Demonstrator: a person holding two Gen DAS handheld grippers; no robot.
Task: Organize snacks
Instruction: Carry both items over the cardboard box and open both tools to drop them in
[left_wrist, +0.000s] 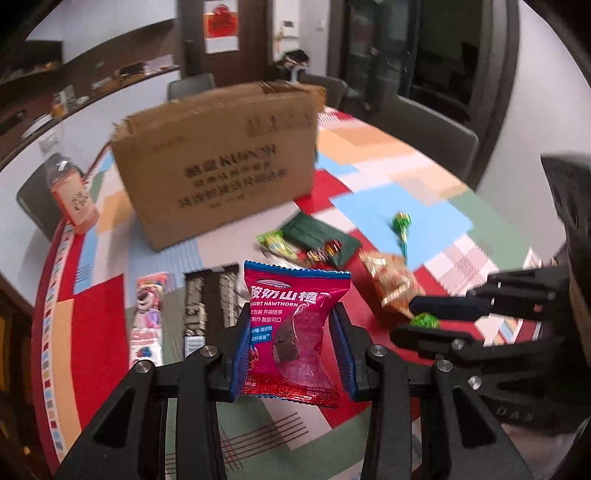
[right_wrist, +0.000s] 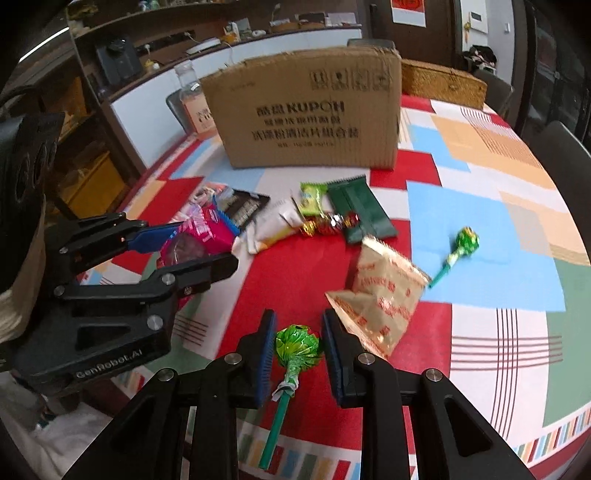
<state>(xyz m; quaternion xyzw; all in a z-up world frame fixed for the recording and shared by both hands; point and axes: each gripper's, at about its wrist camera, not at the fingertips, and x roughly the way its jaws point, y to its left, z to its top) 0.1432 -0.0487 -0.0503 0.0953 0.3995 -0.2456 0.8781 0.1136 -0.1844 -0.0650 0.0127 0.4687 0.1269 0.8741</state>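
My left gripper (left_wrist: 291, 332) is shut on a pink yogurt hawthorn packet (left_wrist: 291, 328) and holds it above the table; it also shows in the right wrist view (right_wrist: 199, 240). My right gripper (right_wrist: 298, 345) is shut on a green lollipop (right_wrist: 297, 347), its stick pointing down toward me; it shows in the left wrist view (left_wrist: 424, 320) too. A cardboard box (right_wrist: 306, 110) stands at the back of the table. Loose snacks lie before it: a second green lollipop (right_wrist: 463, 243), a tan packet (right_wrist: 380, 295), a dark green packet (right_wrist: 360, 210).
The table carries a colourful patchwork cloth (right_wrist: 480, 266). A pink-labelled bottle (left_wrist: 74, 195) stands left of the box. A pink candy stick (left_wrist: 147, 317) and a dark striped bar (left_wrist: 207, 306) lie at the left. A wicker basket (right_wrist: 443, 83) sits behind the box. Chairs ring the table.
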